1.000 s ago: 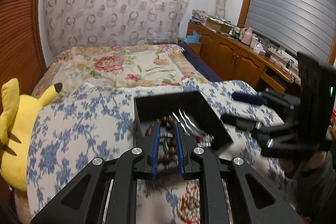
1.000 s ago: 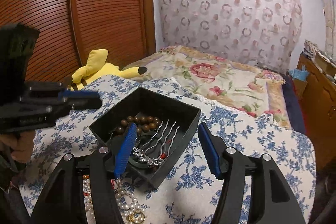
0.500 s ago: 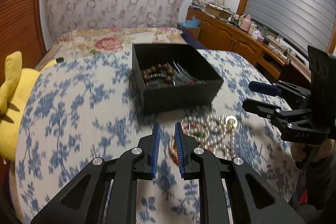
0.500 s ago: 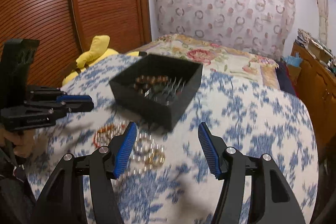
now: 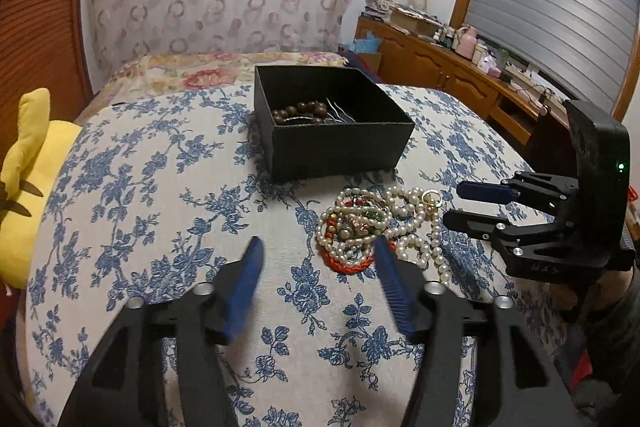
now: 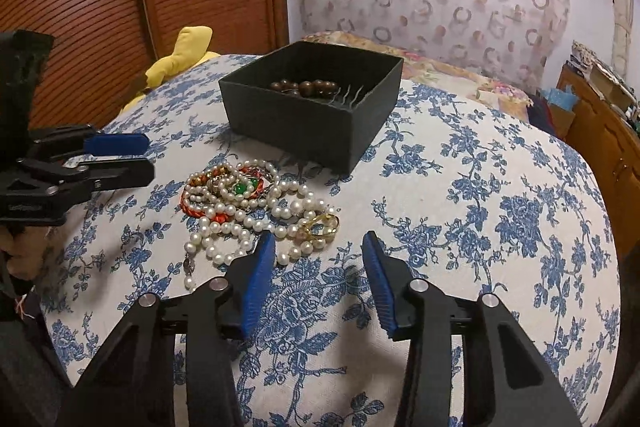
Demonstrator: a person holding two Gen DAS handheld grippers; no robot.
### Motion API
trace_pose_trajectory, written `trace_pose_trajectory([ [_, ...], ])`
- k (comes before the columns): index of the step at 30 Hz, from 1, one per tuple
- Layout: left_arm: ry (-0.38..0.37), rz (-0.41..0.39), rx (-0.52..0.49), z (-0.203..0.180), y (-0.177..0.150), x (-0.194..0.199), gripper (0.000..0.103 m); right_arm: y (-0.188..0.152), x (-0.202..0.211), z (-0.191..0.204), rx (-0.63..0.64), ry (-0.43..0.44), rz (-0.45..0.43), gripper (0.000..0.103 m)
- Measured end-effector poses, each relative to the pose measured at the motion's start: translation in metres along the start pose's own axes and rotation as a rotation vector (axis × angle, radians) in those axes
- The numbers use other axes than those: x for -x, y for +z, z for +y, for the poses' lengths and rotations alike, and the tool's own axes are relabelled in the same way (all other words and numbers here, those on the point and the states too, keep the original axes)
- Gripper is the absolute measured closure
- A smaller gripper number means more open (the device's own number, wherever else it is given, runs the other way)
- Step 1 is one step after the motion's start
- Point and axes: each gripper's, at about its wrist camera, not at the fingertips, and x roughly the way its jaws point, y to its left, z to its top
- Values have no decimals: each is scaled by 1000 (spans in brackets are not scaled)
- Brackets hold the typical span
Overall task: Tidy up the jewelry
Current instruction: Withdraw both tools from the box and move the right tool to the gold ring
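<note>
Black box (image 5: 340,143) sits toward the far edge of the blue-floral tabletop (image 5: 160,187). Inside it: brown bead bracelet (image 5: 300,111) and silver hair pins (image 5: 340,113). Jewelry pile (image 6: 248,203) lies just in front of the box, apart from it: pearl strands tangled with red cord and green beads, gold ring (image 6: 320,225) at its right side. Left gripper (image 5: 318,267) spread, empty, near the pile's near-left side. Right gripper (image 6: 318,259) spread, empty, left pad just beside the pearls. Yellow plush toy (image 5: 24,195) off the tabletop's left edge.
</note>
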Motion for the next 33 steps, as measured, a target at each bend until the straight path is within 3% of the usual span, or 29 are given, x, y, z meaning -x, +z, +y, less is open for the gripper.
trace_pose_trajectory([
  [1,7,-5,5,1,0,1,34,1,-1,0,2,-1,2,56],
  [4,14,-13,13,3,-2,4,30,6,-7,0,2,0,11,58],
  [11,14,-24,16,2,-5,12,29,11,-21,-4,12,4,49,63],
  [14,12,-22,12,1,-7,12,29,11,-21,-3,21,10,46,74],
  [18,7,-15,7,-2,-7,9,29,7,-15,-3,23,19,38,80],
  [31,-45,24,-46,-32,-8,-8,30,-10,26,-13,-19,12,-42,80],
  [33,-59,37,-60,-40,-9,-12,38,-14,28,-15,-23,3,-40,79],
])
